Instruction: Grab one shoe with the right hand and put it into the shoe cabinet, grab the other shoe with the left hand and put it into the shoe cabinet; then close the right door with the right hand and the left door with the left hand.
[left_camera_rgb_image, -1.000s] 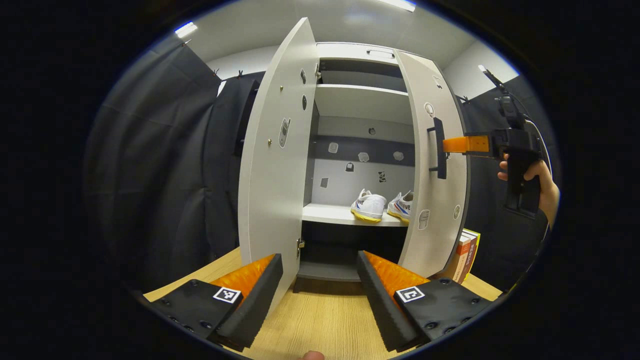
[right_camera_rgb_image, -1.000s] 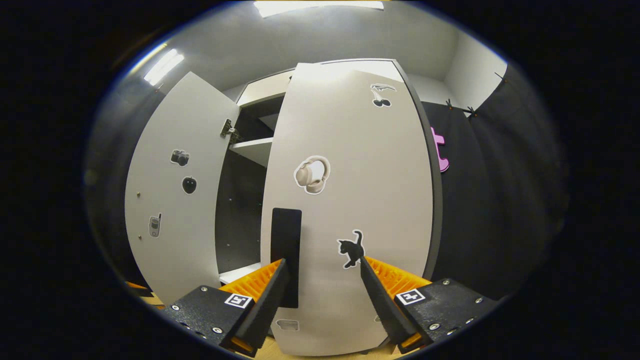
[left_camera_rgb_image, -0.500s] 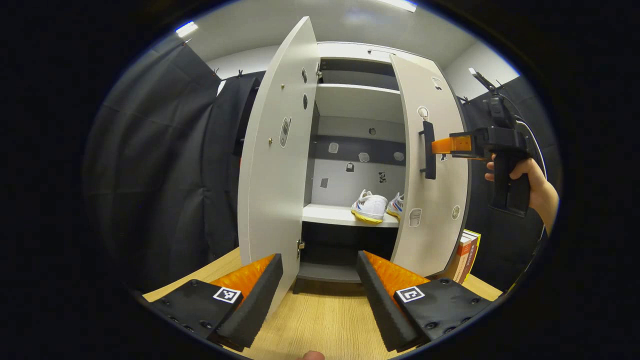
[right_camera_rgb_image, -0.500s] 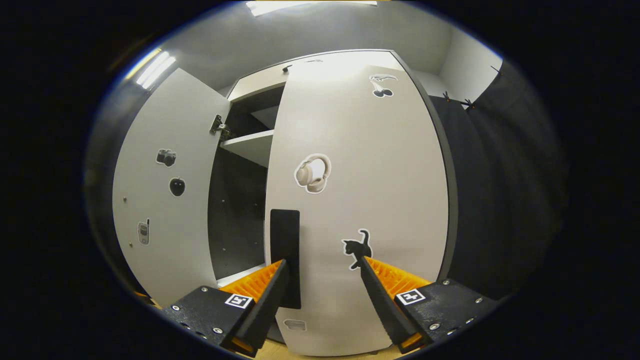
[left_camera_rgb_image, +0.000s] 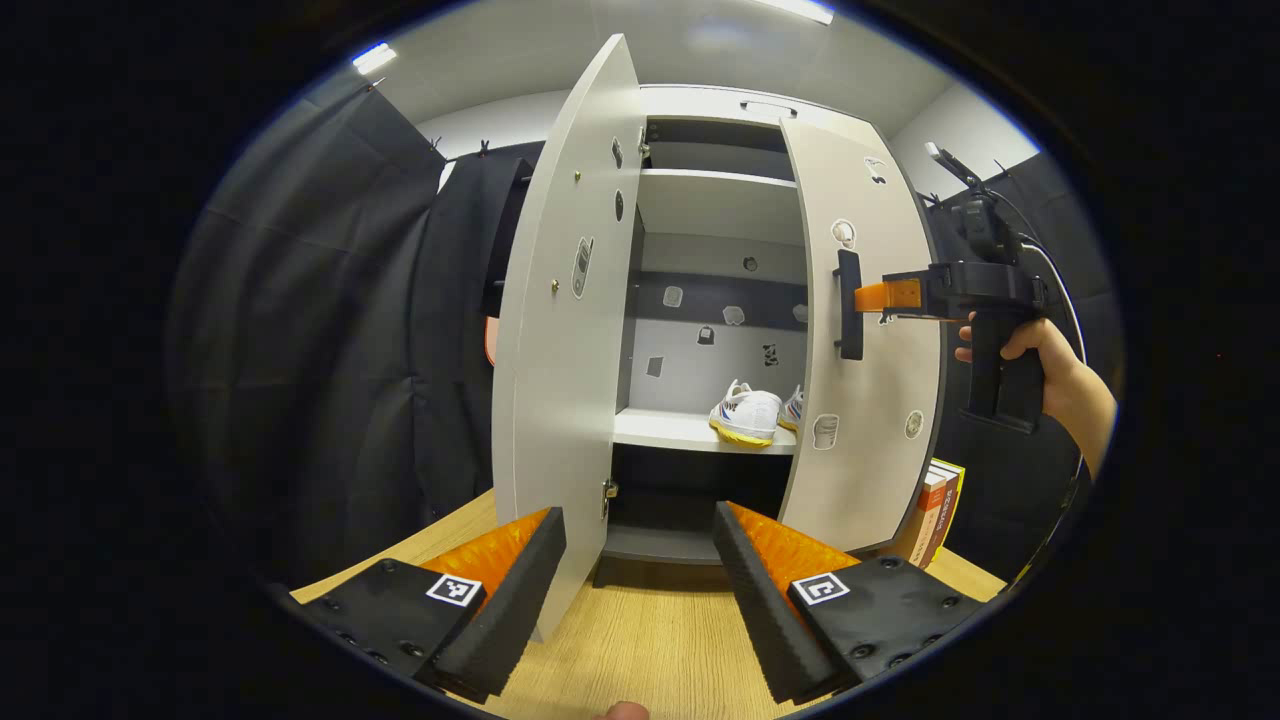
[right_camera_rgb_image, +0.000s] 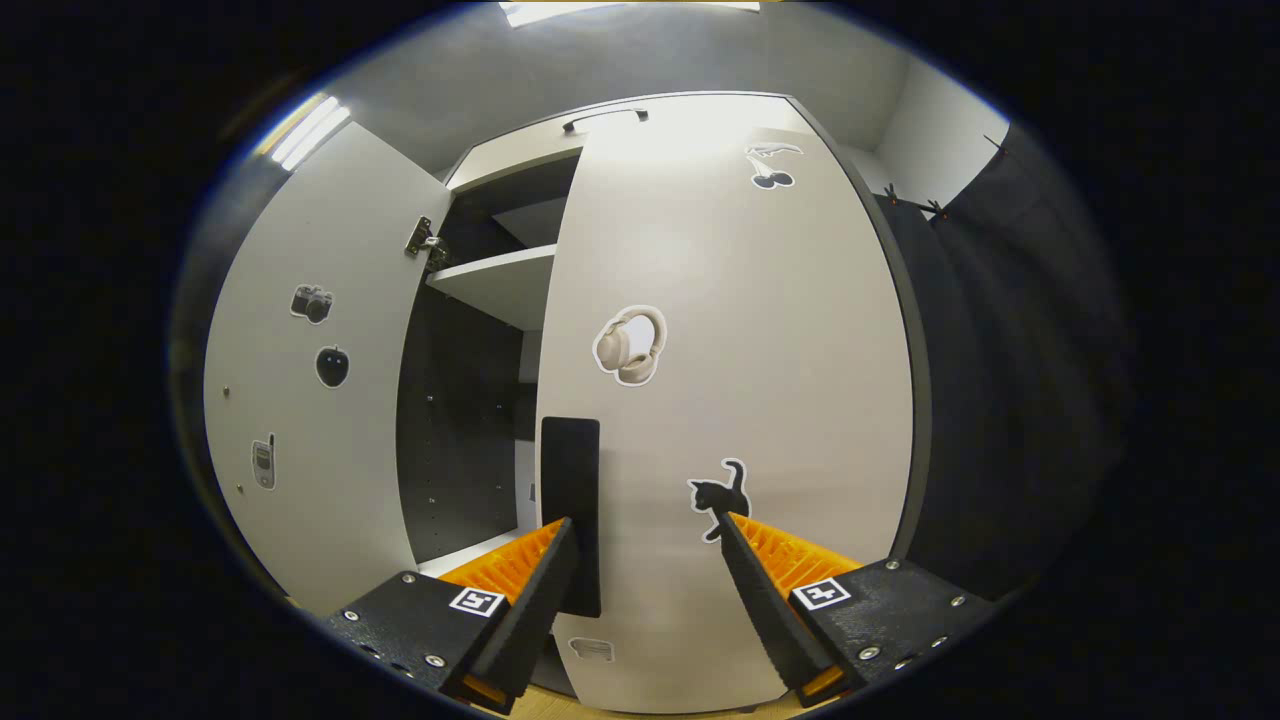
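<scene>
Jaws of the left gripper (left_camera_rgb_image: 638, 560) are spread and empty, low over the table (left_camera_rgb_image: 640, 640) in front of the cabinet (left_camera_rgb_image: 715, 110); jaws of the right gripper (right_camera_rgb_image: 645, 570) are likewise spread, pinching nothing, their tips against the face of the right door (right_camera_rgb_image: 760, 380) with the left tip beside the black handle (right_camera_rgb_image: 570, 500). Reading the left gripper view from left to right: the left door (left_camera_rgb_image: 560, 330) stands wide open, edge-on to the camera; behind it the middle shelf (left_camera_rgb_image: 690, 432) carries both shoes (left_camera_rgb_image: 750, 412), side by side, the farther one partly hidden by the right door's edge; the right door is now swung well inward, and the right gripper, held in a hand (left_camera_rgb_image: 1030, 345), pushes on it at handle height. Compared with one second ago, the right door has turned further toward the cabinet, the gap showing the interior has narrowed, and less of the second shoe is visible; in the right gripper view the door now faces the camera more squarely and the dark opening beside it has shrunk. The left door and left gripper have hardly moved. Judged from this, both shoes are stowed, the right door is partway closed, and the left door is not yet begun.
</scene>
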